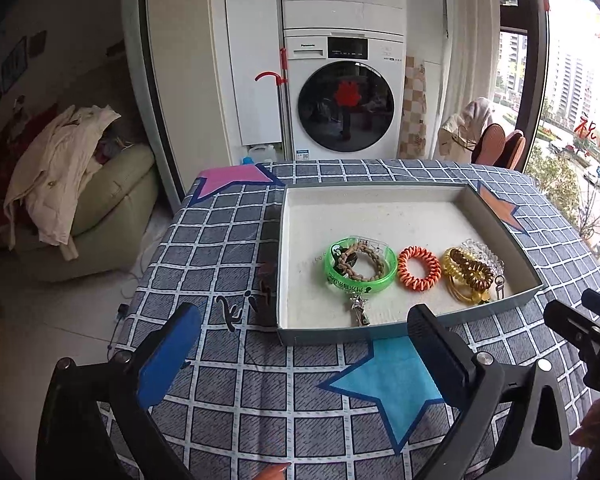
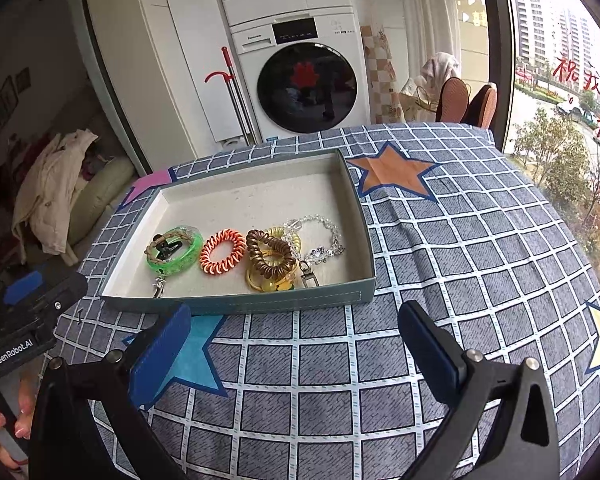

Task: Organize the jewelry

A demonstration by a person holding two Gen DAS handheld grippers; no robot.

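A shallow grey-green box with a white inside sits on the checked tablecloth. In it lie a green bangle with a braided beige bracelet and a black clip, an orange spiral hair tie, brown and yellow spiral ties, a clear bead bracelet and small metal charms. My left gripper is open and empty in front of the box. My right gripper is open and empty just before the box's near wall.
The tablecloth has star patches in blue, orange and pink. A washer-dryer stack stands behind the table. A sofa with clothes is at the left. A window is at the right.
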